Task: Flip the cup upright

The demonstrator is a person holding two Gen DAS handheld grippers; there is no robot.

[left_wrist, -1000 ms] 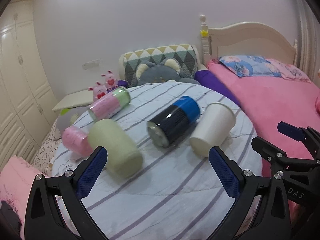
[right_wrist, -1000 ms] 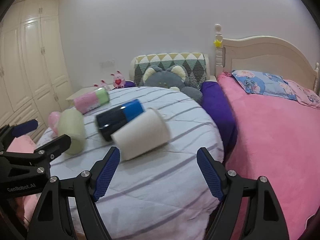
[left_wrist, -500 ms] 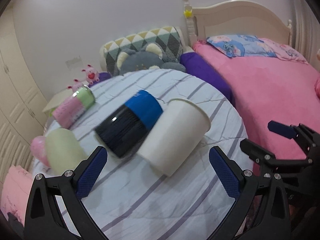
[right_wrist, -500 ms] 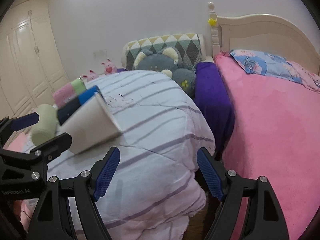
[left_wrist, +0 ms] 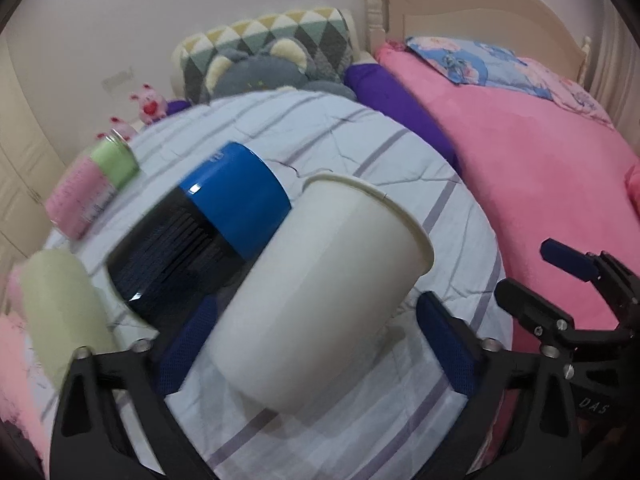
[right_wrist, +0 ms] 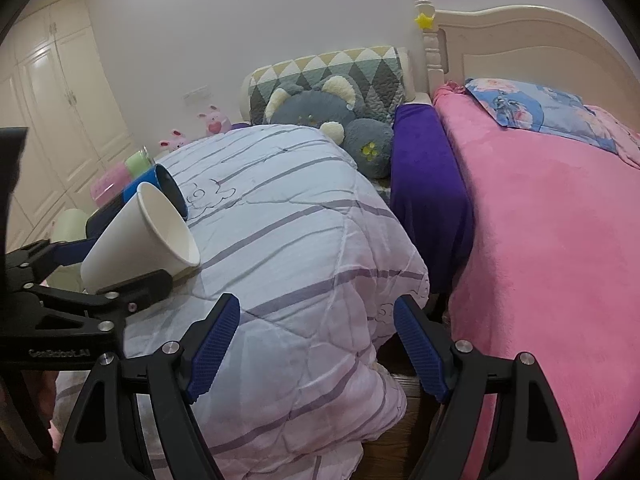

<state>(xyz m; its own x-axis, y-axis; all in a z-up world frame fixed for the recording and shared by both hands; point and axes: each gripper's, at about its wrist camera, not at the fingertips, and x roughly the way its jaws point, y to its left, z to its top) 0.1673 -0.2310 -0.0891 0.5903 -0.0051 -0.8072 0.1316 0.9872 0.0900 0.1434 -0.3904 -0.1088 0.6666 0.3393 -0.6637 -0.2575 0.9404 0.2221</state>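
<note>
A white paper cup (left_wrist: 320, 292) lies on its side on the striped quilt (left_wrist: 360, 152), mouth pointing away to the right. My left gripper (left_wrist: 316, 340) is open, its blue pads on either side of the cup's base end; contact cannot be told. The cup also shows in the right wrist view (right_wrist: 140, 240), with the left gripper (right_wrist: 120, 280) around it. My right gripper (right_wrist: 316, 352) is open and empty, over the quilt's front edge to the right of the cup.
A black and blue cup (left_wrist: 200, 240) lies against the white cup's left. A pale green cup (left_wrist: 64, 316) and a pink and green can (left_wrist: 92, 188) lie further left. A pink bed (right_wrist: 540, 260), purple cushion (right_wrist: 428, 184) and grey plush (right_wrist: 320, 108) are beyond.
My left gripper has moved forward until the white cup lies between its fingers. My right gripper has swung to the right, away from the cups.
</note>
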